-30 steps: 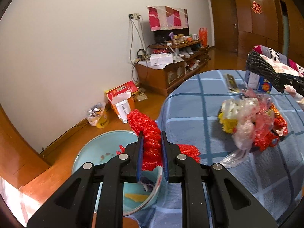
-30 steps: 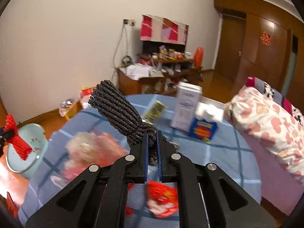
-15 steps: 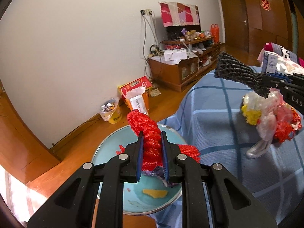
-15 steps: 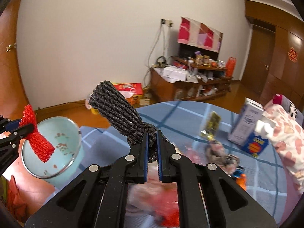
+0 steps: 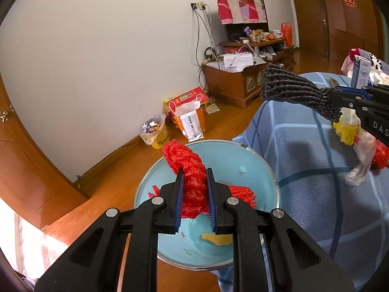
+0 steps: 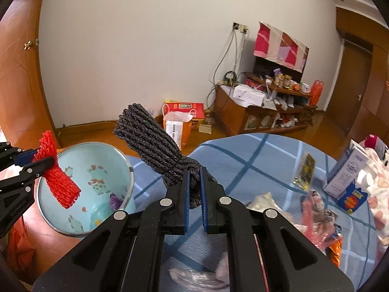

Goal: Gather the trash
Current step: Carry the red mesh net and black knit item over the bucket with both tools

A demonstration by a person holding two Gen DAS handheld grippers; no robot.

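Two grippers each carry a piece of foam netting. The left gripper is clamped on a red foam net, whose ends stick out above and beside the jaws, directly over the light-blue basin. The basin sits beside the edge of the desk, which is covered by a blue checked cloth, and holds a yellow scrap and a few small bits. The right gripper is pressed together on a dark grey foam net, held above the desk's near edge and pointing toward the basin; the net fans out past the fingertips. Farther along the desk lie a heap of plastic wrappers, a gold sachet and a white-and-blue carton. On the wooden floor by the wall stand a small bin of rubbish and a red box.
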